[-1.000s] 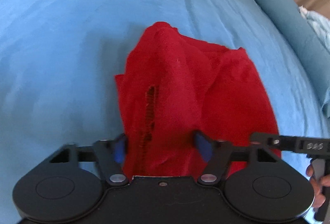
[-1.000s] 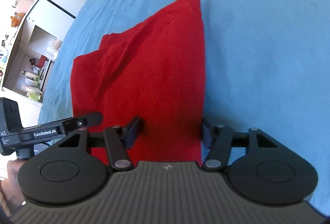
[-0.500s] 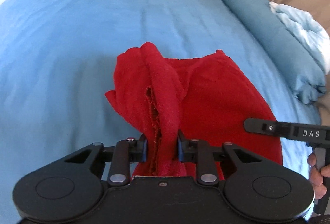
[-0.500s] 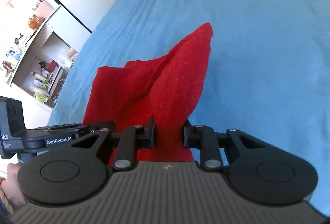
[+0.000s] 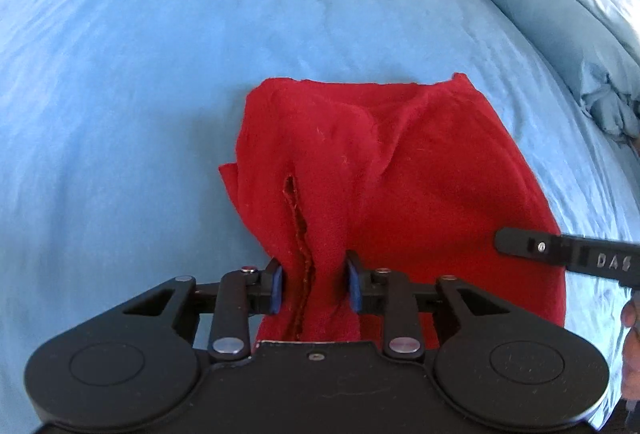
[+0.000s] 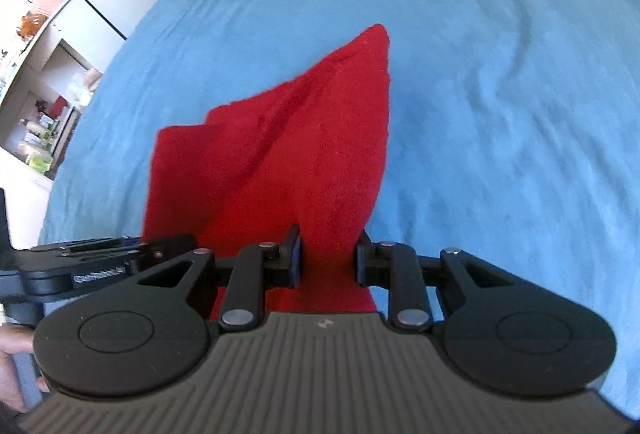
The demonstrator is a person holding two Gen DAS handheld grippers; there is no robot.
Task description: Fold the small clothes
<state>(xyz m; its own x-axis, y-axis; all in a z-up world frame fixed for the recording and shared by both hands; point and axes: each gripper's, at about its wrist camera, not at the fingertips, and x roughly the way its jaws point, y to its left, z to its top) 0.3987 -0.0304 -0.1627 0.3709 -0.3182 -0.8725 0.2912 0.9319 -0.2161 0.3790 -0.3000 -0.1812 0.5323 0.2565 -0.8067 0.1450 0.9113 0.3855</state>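
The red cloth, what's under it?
The red cloth lies on the blue bedsheet, which shows all around it. Both grippers, left and right, pinch its near edge. Anything beneath the cloth itself is covered.

red cloth (image 5: 420,170) near edge: hidden under gripper body | shelf items (image 6: 44,138): blurred

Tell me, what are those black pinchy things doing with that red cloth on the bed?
A person is folding a small red garment on a blue bedsheet. The left gripper pinches one bunched part of its near end, by a seam, and the right gripper pinches another. The far end lies on the sheet.
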